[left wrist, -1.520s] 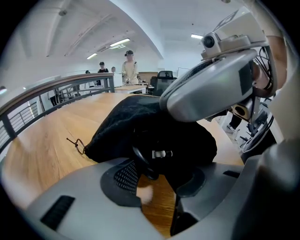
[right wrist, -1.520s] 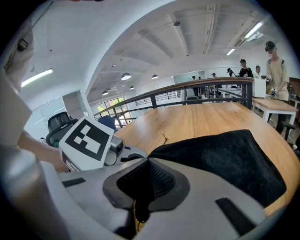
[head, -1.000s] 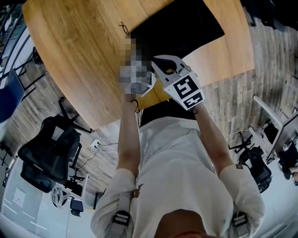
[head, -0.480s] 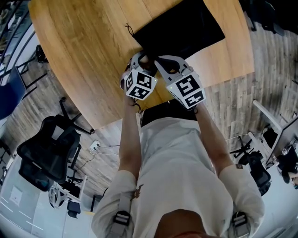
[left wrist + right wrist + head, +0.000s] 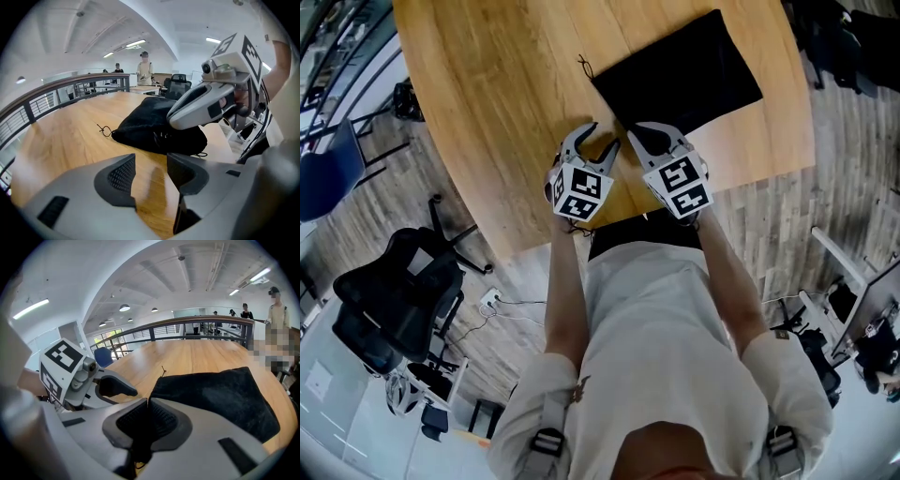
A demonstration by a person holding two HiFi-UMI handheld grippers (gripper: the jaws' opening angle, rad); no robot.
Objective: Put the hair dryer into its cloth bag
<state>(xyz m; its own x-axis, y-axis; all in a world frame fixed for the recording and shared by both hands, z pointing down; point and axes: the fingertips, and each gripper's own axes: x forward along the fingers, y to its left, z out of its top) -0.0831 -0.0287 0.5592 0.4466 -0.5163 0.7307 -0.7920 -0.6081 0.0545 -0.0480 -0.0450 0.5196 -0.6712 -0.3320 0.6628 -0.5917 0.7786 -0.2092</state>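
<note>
Bag of black cloth (image 5: 684,70) lies on the wooden worktop (image 5: 506,84), in the upper middle of the head view. It looks puffy in the left claw's view. A little string (image 5: 584,64) sticks out at its left corner. The right claw (image 5: 639,131) is shut tight, with its tip right at the bag's near edge. I cannot tell if it pinches any cloth. The left claw (image 5: 602,139) sits just beside it, at the lower left of the bag. Its jaws have just been opening and stand apart with nothing between them.
</note>
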